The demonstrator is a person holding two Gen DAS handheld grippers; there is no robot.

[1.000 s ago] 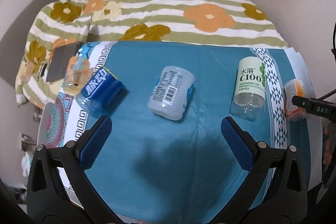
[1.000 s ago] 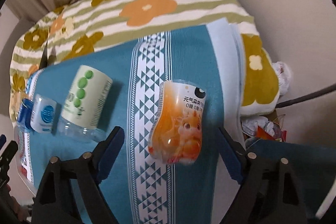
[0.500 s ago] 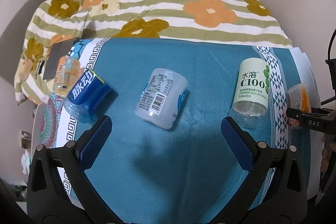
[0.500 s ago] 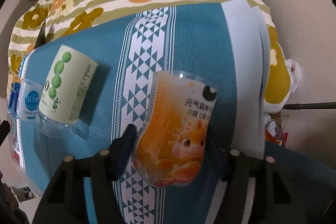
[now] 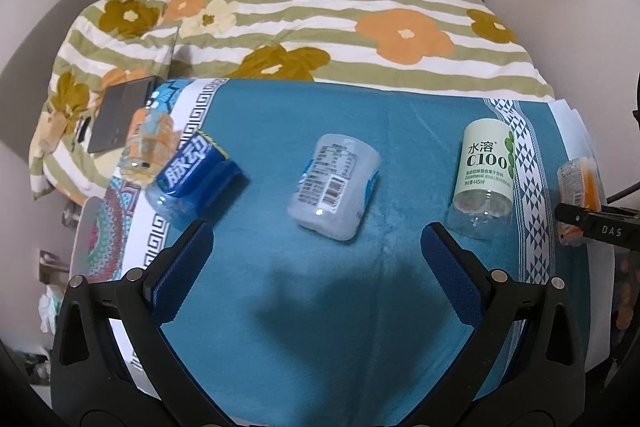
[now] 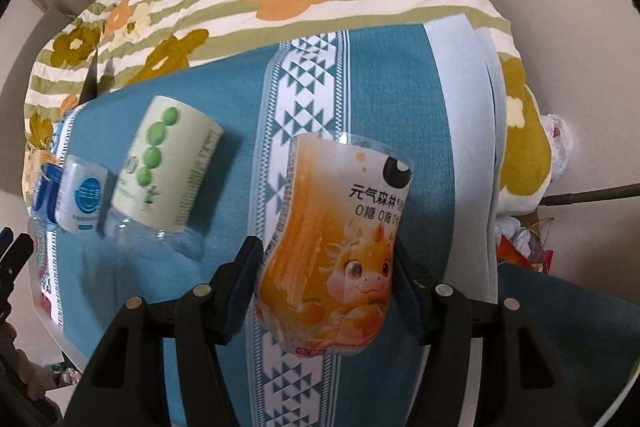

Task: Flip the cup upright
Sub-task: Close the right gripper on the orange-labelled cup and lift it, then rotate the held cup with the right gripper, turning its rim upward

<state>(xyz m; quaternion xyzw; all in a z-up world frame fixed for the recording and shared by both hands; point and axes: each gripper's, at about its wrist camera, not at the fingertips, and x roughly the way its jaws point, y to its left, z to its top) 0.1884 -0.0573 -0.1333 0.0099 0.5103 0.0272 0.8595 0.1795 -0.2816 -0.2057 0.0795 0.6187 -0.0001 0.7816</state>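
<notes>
Bed [image 5: 360, 3] under a flowered striped quilt carries a teal cloth [image 5: 320, 327]; cut-bottle cups lie on their sides across it in a row running from left edge to right edge, presumably laid out so each can be taken in turn.

Green-label cup [image 6: 168, 167] lies toward the right edge, just inside the white triangle band. White-label cup [image 5: 334, 187] lies mid-cloth; blue cup [image 5: 192, 183] near the left edge.

Task cup, orange cup [image 6: 340, 239], lies on the triangle band at the right edge, still on its side, rim end pointing away from the camera.

Right gripper [image 6: 326, 279]: low, level with the cloth, jaws clamped on the orange cup's lower body. Side grip likely chosen so a wrist roll stands it up.

Left gripper [image 5: 316, 255]: above the near edge, jaws wide apart, empty, clear of the white-label cup.
</notes>
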